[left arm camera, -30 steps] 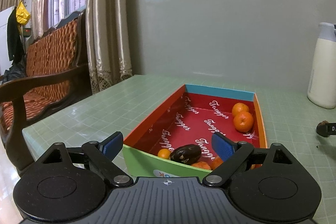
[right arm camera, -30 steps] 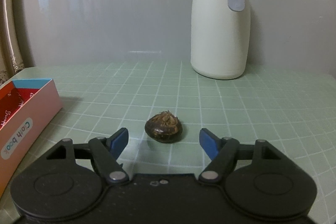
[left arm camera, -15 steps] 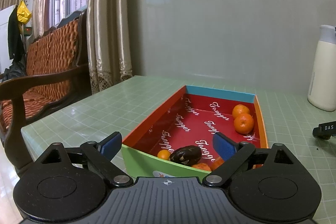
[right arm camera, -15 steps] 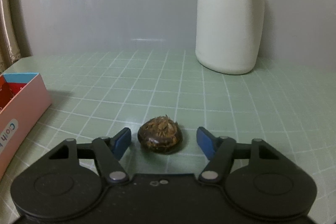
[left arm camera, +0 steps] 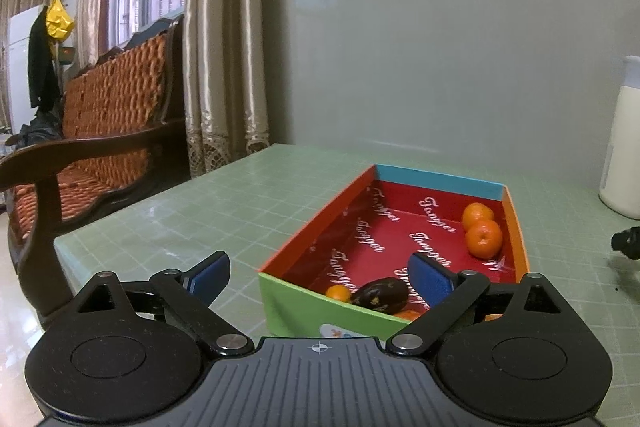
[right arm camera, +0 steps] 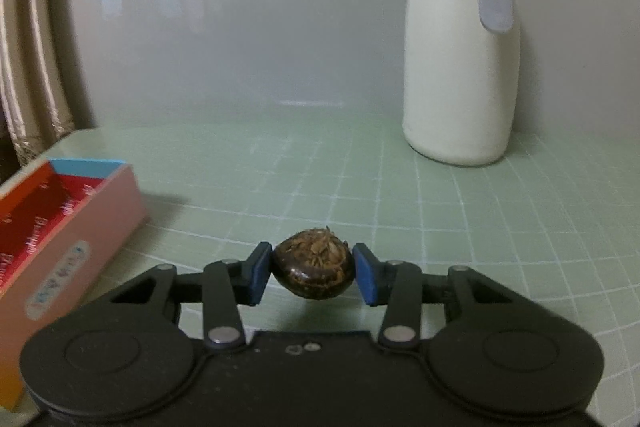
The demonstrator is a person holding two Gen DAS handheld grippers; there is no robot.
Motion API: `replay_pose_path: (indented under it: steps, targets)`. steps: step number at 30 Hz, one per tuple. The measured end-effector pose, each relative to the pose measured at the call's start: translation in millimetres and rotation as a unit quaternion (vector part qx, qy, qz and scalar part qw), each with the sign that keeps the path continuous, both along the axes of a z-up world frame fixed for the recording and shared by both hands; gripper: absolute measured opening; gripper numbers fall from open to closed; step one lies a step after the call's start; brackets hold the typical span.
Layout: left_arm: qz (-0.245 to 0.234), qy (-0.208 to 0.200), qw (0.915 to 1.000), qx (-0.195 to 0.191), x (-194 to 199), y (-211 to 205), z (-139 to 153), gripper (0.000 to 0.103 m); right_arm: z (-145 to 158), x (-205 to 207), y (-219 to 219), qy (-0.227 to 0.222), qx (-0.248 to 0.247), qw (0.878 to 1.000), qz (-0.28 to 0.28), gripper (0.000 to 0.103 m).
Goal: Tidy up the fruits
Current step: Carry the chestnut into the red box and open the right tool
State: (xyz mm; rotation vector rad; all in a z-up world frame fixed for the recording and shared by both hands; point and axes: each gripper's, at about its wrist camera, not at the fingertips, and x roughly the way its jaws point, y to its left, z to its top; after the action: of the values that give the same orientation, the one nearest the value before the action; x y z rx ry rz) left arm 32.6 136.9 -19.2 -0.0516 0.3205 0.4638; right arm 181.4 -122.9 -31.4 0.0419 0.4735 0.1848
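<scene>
Green tiled table (right arm camera: 440, 211), right gripper (right arm camera: 313, 271) closing, pinching dark fruit (right arm camera: 314, 269); left gripper (left arm camera: 320, 275) spread

Right hand-held gripper (right arm camera: 313, 273) closing, jaws on both sides of something; left hand-held gripper (left arm camera: 318, 277) wide apart (empty).

Green gridded tabletop (right arm camera: 500, 227). Box (right arm camera: 76, 227) rests on it, at left of flask (right arm camera: 460, 67); flask upright by wall, well apart.
</scene>
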Motion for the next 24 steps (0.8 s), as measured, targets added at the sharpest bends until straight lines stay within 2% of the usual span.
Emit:
replay_pose_path:
  steps: [8,13,24]
  targets:
    - [0.023,-0.007,0.9997,0.008,-19.2,14.9,-0.5,0.095,20.9,-28.6,35.6,-0.033,0.013,0.997,0.063,0.043]
    - [0.045,-0.011,0.9989,-0.003,-34.8,33.3,0.3,0.095,31.5,-44.0,66.3,-0.044,0.015,0.993,0.112,0.043]
    - [0.074,-0.016,0.9968,-0.024,-55.9,66.3,-2.7,0.095,32.9,-66.2,133.1,-0.051,-0.003,0.978,0.204,0.043]
